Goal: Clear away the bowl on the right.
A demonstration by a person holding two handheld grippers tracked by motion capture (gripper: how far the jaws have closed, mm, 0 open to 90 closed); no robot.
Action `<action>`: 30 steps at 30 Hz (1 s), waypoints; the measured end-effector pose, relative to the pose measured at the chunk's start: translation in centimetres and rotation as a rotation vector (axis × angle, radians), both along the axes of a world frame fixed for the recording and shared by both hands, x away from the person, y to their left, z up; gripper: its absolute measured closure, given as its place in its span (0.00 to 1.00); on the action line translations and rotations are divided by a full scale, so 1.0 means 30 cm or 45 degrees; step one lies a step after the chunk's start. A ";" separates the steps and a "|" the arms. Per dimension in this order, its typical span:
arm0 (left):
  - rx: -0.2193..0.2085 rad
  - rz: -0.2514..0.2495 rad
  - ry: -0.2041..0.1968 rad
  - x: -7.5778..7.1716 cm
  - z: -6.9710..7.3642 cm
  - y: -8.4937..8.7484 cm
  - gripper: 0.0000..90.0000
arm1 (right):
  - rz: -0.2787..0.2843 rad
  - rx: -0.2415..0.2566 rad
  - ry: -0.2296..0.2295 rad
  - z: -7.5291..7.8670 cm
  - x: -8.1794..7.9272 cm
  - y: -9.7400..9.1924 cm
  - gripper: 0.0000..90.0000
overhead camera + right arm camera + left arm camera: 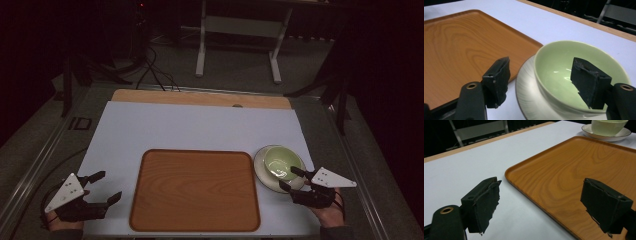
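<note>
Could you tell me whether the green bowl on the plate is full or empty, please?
Empty: the right gripper view looks into the green bowl and shows only its bare glazed inside. It stands upright on the plate.

Wooden tray [195, 190] sits low centre of the frame, flat on the desk [190, 127]. Top centre, a white frame [240, 30] stands on the floor, black cables [155, 70] trailing at upper left.

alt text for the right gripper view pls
The right gripper has its black jaws open astride the near rim of a pale green bowl standing on a white plate. A wooden tray lies to the left on the white table.
</note>
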State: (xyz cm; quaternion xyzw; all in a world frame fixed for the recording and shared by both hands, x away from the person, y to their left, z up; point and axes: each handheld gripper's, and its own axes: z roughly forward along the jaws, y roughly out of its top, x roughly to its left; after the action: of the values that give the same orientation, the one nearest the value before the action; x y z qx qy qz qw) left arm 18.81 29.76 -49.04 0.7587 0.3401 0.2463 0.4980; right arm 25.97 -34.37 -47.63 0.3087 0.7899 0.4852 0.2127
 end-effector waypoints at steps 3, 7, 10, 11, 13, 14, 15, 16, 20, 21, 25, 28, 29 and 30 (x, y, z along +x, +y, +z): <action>-0.001 0.003 -0.001 0.000 0.000 0.000 0.17 | -0.010 -0.009 -0.003 0.003 0.012 -0.006 0.32; 0.005 0.004 0.001 0.000 0.000 0.001 0.17 | -0.026 -0.027 0.001 0.002 0.030 -0.013 0.29; 0.007 0.004 0.000 0.000 0.000 -0.001 0.17 | -0.032 -0.034 0.005 -0.002 0.042 -0.015 0.28; 0.008 0.005 0.000 0.000 0.000 -0.001 0.17 | -0.032 -0.034 0.005 -0.002 0.042 -0.015 0.28; 0.006 0.005 0.000 0.000 0.000 0.000 0.17 | -0.038 -0.035 0.007 -0.004 0.051 -0.019 0.28; 0.005 0.006 -0.001 0.000 -0.001 0.001 0.17 | -0.044 -0.035 0.010 -0.005 0.055 -0.020 0.27; 0.006 0.007 -0.001 0.000 -0.001 0.002 0.17 | -0.051 -0.036 0.013 -0.007 0.059 -0.021 0.25; 0.005 0.007 -0.001 0.000 -0.001 0.002 0.17 | -0.063 -0.037 0.012 -0.008 0.066 -0.025 0.25; 0.003 0.007 -0.001 0.001 -0.001 0.003 0.17 | -0.074 -0.040 0.012 -0.007 0.071 -0.028 0.24; 0.003 0.007 -0.001 0.001 -0.001 0.003 0.17 | -0.084 -0.038 0.011 -0.005 0.078 -0.033 0.24; 0.004 0.014 -0.005 -0.001 -0.001 0.002 0.17 | -0.106 -0.041 0.014 -0.002 0.093 -0.041 0.24; 0.000 0.020 -0.010 -0.002 0.000 0.004 0.17 | -0.118 -0.048 0.018 -0.003 0.105 -0.048 0.24; -0.001 0.022 -0.010 -0.002 0.000 0.005 0.17 | -0.122 -0.047 0.019 -0.002 0.110 -0.051 0.24; -0.002 0.022 -0.009 -0.002 0.000 0.006 0.17 | -0.127 -0.052 0.020 -0.002 0.115 -0.054 0.24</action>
State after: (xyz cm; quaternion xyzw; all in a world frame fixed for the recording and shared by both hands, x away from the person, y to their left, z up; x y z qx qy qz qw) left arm 18.75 29.94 -49.04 0.7544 0.3452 0.2531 0.4977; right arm 29.41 -36.00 -47.69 0.3471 0.7849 0.4554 0.2368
